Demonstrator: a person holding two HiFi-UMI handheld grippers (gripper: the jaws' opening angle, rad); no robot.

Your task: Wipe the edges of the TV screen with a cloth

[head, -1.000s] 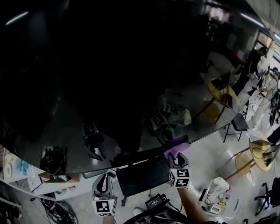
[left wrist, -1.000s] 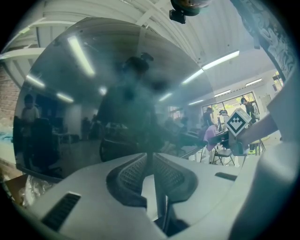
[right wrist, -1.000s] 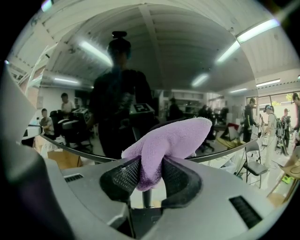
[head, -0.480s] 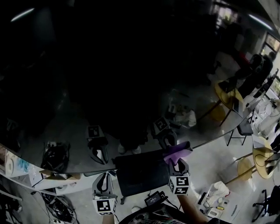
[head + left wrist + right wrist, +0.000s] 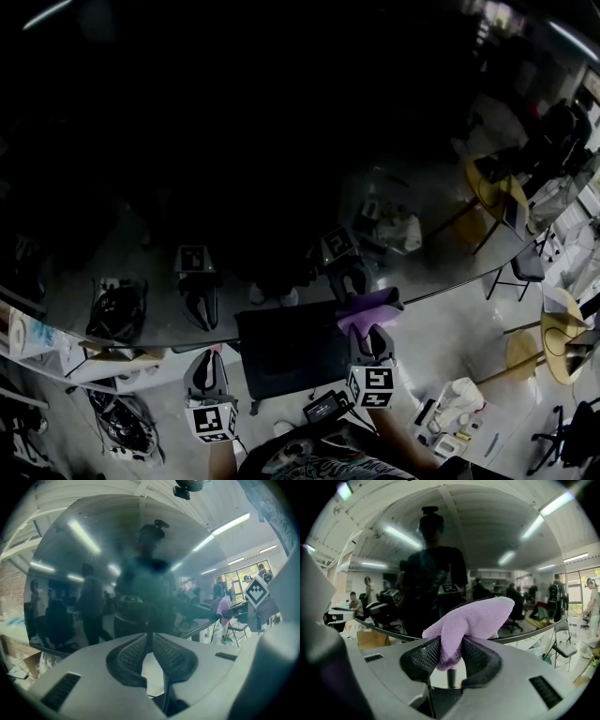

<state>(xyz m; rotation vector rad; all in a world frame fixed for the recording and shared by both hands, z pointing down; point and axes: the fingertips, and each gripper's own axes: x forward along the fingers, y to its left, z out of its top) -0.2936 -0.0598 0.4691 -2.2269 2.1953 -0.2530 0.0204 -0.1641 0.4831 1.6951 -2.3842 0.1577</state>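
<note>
Purple cloth (image 5: 367, 310) has been carried slightly leftward along the lower edge of the TV screen (image 5: 234, 159) since a second ago. It is pinched in the jaws of the right gripper (image 5: 369, 334). Strip lights (image 5: 401, 535) are mirrored in the dark glass. The left gripper (image 5: 208, 367) is held lower, its jaws pressed together on nothing.

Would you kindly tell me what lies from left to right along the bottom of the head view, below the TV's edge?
Left gripper → black chair → right gripper, pinching the purple cloth → yellow chair.
</note>
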